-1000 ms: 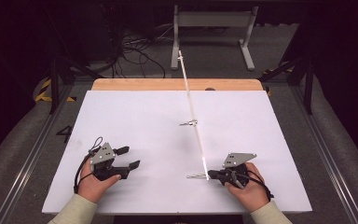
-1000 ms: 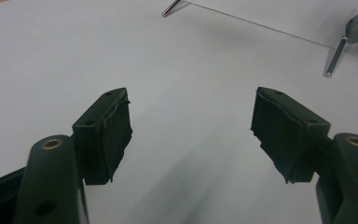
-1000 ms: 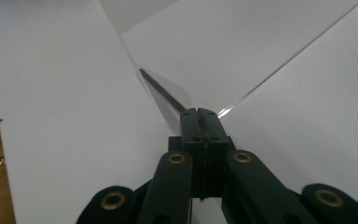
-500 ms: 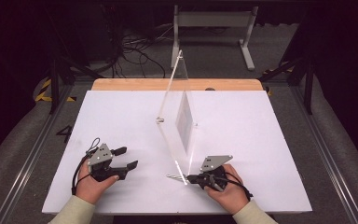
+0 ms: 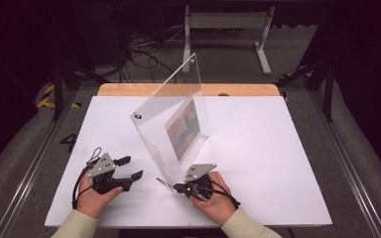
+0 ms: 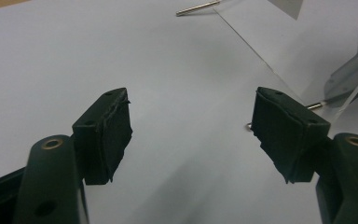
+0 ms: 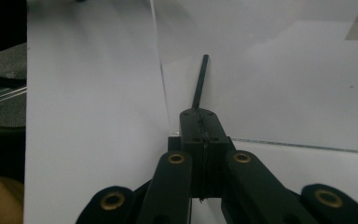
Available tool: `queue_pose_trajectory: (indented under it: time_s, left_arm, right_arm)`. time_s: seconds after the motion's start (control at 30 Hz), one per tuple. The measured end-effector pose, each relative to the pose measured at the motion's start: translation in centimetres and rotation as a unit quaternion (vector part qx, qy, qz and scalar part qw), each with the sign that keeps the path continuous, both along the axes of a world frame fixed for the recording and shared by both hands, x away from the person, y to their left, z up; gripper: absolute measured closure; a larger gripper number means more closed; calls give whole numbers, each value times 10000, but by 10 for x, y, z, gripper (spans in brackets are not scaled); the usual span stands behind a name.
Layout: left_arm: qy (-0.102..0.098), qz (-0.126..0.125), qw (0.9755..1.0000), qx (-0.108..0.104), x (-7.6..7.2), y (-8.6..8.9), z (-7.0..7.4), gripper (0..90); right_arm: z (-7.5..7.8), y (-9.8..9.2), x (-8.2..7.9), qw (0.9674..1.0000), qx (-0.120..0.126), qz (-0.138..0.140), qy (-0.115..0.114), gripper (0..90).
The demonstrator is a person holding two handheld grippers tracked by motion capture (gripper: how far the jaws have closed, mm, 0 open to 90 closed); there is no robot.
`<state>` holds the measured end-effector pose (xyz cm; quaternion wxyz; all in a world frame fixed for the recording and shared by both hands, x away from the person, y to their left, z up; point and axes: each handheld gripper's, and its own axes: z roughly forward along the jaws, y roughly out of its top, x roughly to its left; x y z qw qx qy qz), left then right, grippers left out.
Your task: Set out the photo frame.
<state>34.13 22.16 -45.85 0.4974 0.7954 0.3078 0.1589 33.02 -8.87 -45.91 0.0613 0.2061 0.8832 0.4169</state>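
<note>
Inspector: Status at the near edge of the table, left side first?

Recorder: Left gripper (image 5: 131, 167) lies low on the white table top (image 5: 278, 163), held in the person's left hand (image 5: 95, 194). Its jaws stand wide apart with nothing between them. The left gripper view confirms bare white surface between the two black pads (image 6: 107, 130).

Inspector: Right side?

Recorder: Right gripper (image 5: 176, 187) sits just right of centre, near the front edge, in the person's right hand (image 5: 213, 196). Its jaws are pressed together on a thin metal rod (image 5: 163, 182). In the right gripper view the rod (image 7: 200, 84) runs straight out from the closed tips (image 7: 204, 116).

Inspector: Where does the rod go?

Recorder: It sits at the lower near corner of a clear acrylic panel (image 5: 171, 104). That corner lies just beside the right gripper's tips. Whether the rod passes through the panel cannot be told.

Inspector: Position of the panel?

Recorder: On its edge at the middle of the table, tilted, rising from the near corner up and away. A colourful picture (image 5: 183, 128) shows at its lower part. The left gripper is well apart from it.

Inspector: Beyond the panel?

Recorder: A pale wooden strip (image 5: 129, 89) along the table's far edge, then a white metal stand (image 5: 225, 22) and black cables (image 5: 144, 49) on the floor
</note>
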Motion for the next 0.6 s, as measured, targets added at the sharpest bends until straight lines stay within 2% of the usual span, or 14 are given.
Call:
queue_pose_trajectory:
  time_s: [0.03, 0.2, 0.23, 0.3, 0.4, 0.47, 0.57, 0.6]
  left_arm:
    - [1, 17, 10000, -1, -1, 1, 0, 290]
    - [-5, 84, 10000, -32, -3, 3, 0, 290]
    - [-3, 92, 9999, -40, -4, 3, 0, 290]
    - [-36, 69, 10000, -15, -4, 3, 1, 290]
    - [-56, 24, 9999, -132, -6, 1, 5, 289]
    - [-98, -42, 9996, -248, -7, -2, 9, 289]
    - [-121, -150, 9991, -372, -11, -7, 17, 291]
    - [-137, -207, 9986, -468, -14, -12, 23, 293]
  right_arm:
    - [-1, 8, 3, 10000, -3, 2, -29, 900]
    - [-6, 23, 9, 9998, 52, -112, -135, 900]
    - [-6, 26, 10, 9997, -27, -187, -157, 900]
    - [-6, 28, 12, 9996, -23, -191, -204, 900]
    - [-3, 24, 12, 9996, 208, -161, -95, 900]
    - [3, 19, 12, 9996, 227, -102, -134, 900]
    - [17, 5, 15, 9988, 440, -132, -165, 900]
    - [26, -9, 20, 9977, 578, -271, -245, 899]
